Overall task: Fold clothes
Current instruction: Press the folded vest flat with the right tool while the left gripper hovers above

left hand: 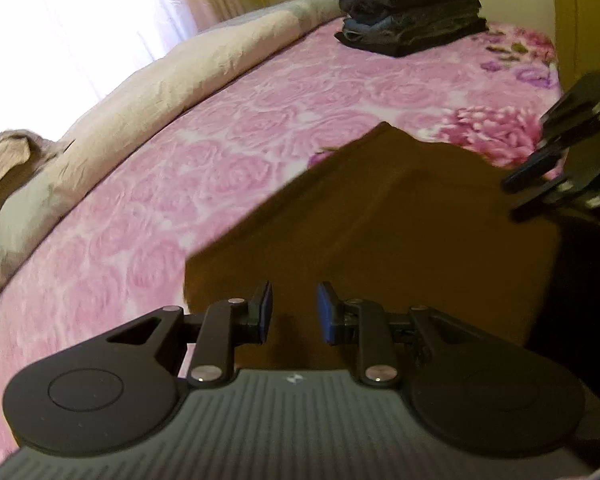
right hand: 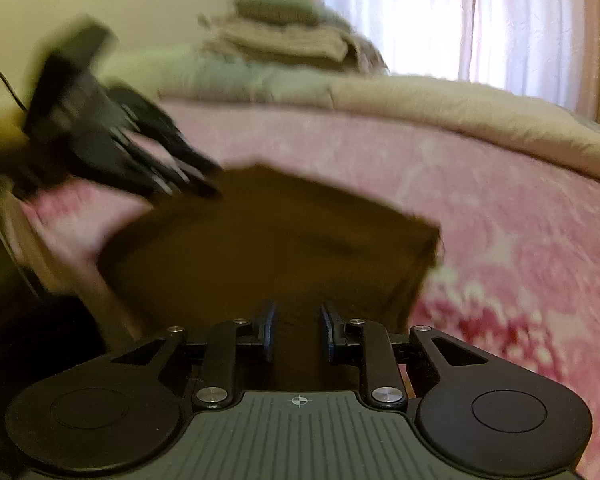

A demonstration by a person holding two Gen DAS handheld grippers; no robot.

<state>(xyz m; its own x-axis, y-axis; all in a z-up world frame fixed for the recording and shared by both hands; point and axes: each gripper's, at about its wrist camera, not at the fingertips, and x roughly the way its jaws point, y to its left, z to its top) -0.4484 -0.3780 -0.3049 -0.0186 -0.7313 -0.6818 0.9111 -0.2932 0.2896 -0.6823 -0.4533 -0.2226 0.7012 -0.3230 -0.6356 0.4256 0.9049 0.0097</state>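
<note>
A folded brown garment (left hand: 384, 236) lies flat on the pink rose blanket (left hand: 204, 184) near the bed's front edge; it also shows in the right wrist view (right hand: 268, 248). My left gripper (left hand: 294, 312) hovers over its near edge, jaws apart with nothing between them. My right gripper (right hand: 298, 330) is over the garment's near edge too, jaws apart and empty. The right gripper shows at the right of the left wrist view (left hand: 540, 184). The left gripper shows blurred at the left of the right wrist view (right hand: 196, 184).
A tall stack of dark folded clothes (left hand: 408, 8) stands at the far end of the bed. A rolled beige duvet (left hand: 160, 92) runs along the bed's window side. Folded beige and grey items (right hand: 284, 40) sit on it. A yellow wall (left hand: 580, 20) borders the right.
</note>
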